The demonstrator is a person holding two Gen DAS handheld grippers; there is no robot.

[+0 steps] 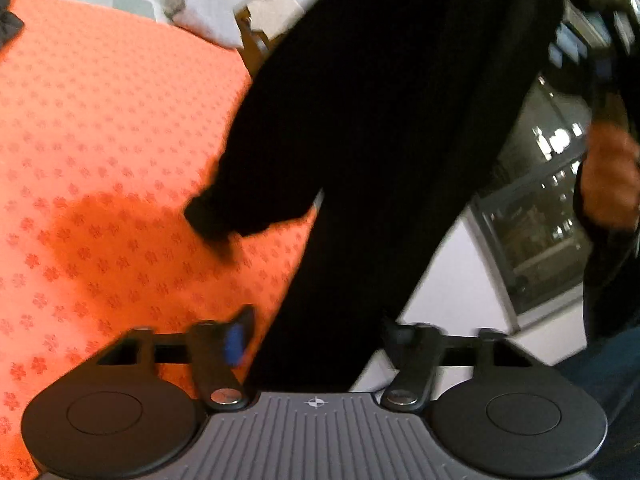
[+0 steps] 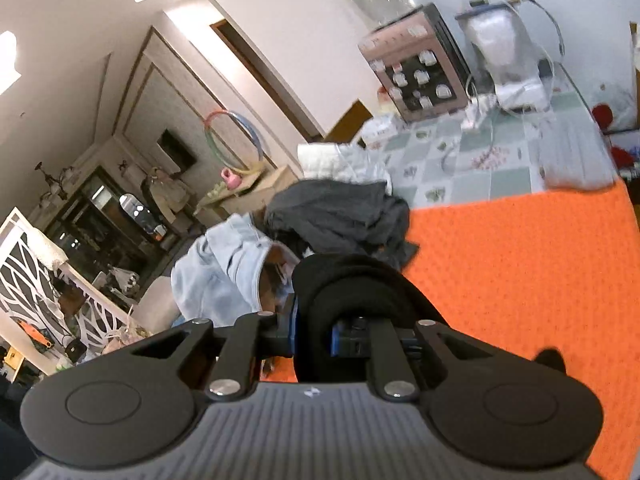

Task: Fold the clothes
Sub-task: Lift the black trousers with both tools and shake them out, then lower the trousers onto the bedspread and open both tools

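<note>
A black garment [image 1: 372,128] hangs in the air above the orange patterned cloth [image 1: 100,140], its sleeve end dangling just over the cloth. My left gripper [image 1: 316,332] is at the garment's lower edge; its fingers are apart and the black fabric hides what lies between them. My right gripper [image 2: 316,336] is shut on a thick fold of the black garment [image 2: 352,284], which loops over its blue pads. The orange cloth [image 2: 520,272] lies to its right.
A pile of a dark grey garment [image 2: 340,212] and a light blue one [image 2: 216,276] sits at the cloth's far edge. Behind stand a water dispenser [image 2: 416,64], a checked tablecloth [image 2: 480,160] and a glass cabinet [image 1: 536,208].
</note>
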